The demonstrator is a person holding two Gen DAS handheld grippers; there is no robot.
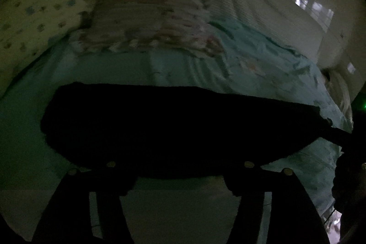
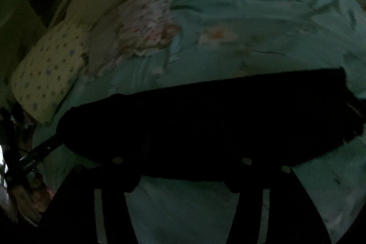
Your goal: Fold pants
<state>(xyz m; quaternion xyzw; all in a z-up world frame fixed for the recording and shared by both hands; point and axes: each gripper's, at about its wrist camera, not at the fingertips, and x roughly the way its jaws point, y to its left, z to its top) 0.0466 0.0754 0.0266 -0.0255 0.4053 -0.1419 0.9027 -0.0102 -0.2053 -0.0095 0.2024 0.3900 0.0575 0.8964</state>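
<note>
Dark pants folded on the bed, both grippers spread.
We hold the left gripper [image 1: 178, 177] and right gripper [image 2: 183, 177] with fingers apart, pinching nothing; just beyond lie the black fabric pants [image 1: 171, 127] on the pale teal bedsheet [image 1: 22, 141], then a spotted cream pillow [image 1: 39, 17].

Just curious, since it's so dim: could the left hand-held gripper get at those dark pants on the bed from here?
Probably yes. The left hand-held gripper stands open right at the near edge of the dark pants, which lie flat on the teal bedsheet with nothing between.
</note>
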